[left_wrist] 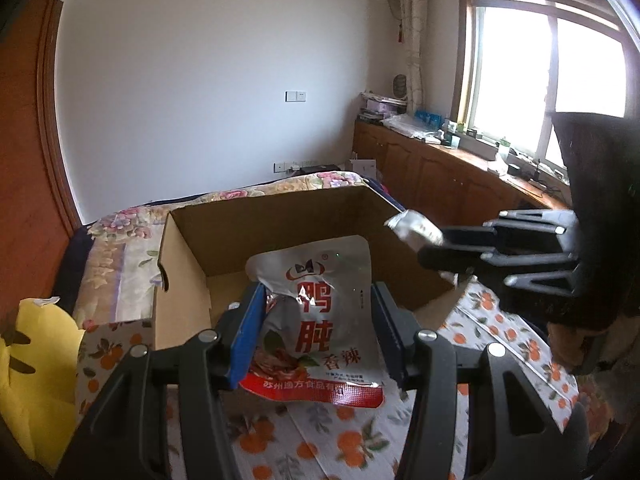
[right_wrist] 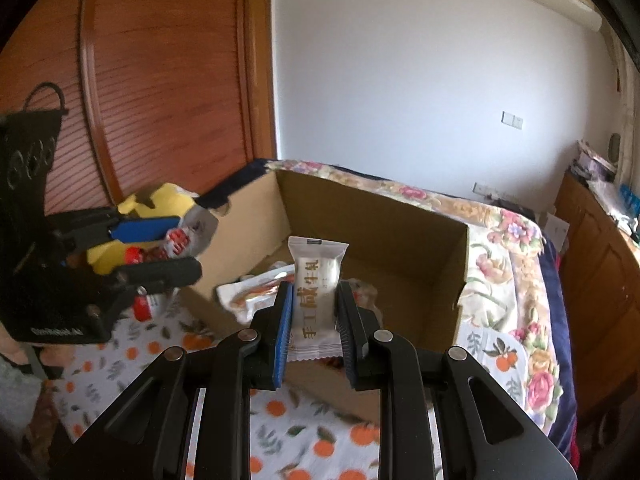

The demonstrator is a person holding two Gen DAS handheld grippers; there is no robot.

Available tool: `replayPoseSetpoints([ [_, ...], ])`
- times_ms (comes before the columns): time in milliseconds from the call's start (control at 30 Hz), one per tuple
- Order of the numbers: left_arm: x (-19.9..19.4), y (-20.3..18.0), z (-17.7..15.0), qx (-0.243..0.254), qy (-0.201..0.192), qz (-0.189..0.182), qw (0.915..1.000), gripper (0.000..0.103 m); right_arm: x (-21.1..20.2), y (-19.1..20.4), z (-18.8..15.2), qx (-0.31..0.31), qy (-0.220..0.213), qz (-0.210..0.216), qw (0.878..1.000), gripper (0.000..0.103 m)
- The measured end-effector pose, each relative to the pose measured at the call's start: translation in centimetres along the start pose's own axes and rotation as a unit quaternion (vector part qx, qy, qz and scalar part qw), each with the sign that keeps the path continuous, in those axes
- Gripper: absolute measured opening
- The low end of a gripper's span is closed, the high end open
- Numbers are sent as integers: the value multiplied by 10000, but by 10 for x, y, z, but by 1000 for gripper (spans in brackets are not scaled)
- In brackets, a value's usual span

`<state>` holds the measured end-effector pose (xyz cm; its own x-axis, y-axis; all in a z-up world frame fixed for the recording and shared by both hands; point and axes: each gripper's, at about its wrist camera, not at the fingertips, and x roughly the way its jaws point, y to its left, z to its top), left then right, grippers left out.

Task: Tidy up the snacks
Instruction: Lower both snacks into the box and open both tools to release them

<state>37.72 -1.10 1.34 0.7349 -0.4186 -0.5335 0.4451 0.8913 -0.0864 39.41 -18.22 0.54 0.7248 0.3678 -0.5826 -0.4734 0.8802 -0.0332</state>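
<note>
An open cardboard box (left_wrist: 280,224) stands on the bed; it also shows in the right wrist view (right_wrist: 392,220). My left gripper (left_wrist: 316,320) is shut on a silver and red duck snack pouch (left_wrist: 320,320) held just in front of the box's near wall. It shows from the side in the right wrist view (right_wrist: 176,244), left of the box. My right gripper (right_wrist: 314,312) is shut on a small white nougat packet (right_wrist: 316,280), over the box's near edge. It appears in the left wrist view (left_wrist: 432,244) at the box's right wall. Several packets (right_wrist: 256,292) lie inside the box.
The box sits on a cloth with orange fruit print (left_wrist: 352,440) over a floral bedspread (right_wrist: 512,240). A yellow plush toy (left_wrist: 36,372) lies left of the box. A wooden wardrobe (right_wrist: 160,80) stands at the left, wooden cabinets (left_wrist: 440,176) under the window at the right.
</note>
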Motion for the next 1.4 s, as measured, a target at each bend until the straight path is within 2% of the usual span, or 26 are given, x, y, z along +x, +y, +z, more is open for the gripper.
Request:
replayPoseSetpoints([
  [167,30,13,8,-75,85,85,9999,53,35,-15,1,274,138,-1,9995,20],
  [400,57,24,3,-241,228,126,9994,53,68,-23,-11,528,448,-16,9976,20],
  [767,70,19,0,-209,271,211,9992,56,78,-24,-20,660,705,-45,9953,21],
  [867,66,14,2,-198,242,200,9993,58,77,-25,-21,700,724,-93,9949,26],
  [1067,49,11,4,-139,159,271,9994,60,64,-19,-19,668,618,-128,9958,26],
  [1400,-11,-1,9,-179,-47,394,9991,60,6,-4,-16,725,236,-217,9969,26],
])
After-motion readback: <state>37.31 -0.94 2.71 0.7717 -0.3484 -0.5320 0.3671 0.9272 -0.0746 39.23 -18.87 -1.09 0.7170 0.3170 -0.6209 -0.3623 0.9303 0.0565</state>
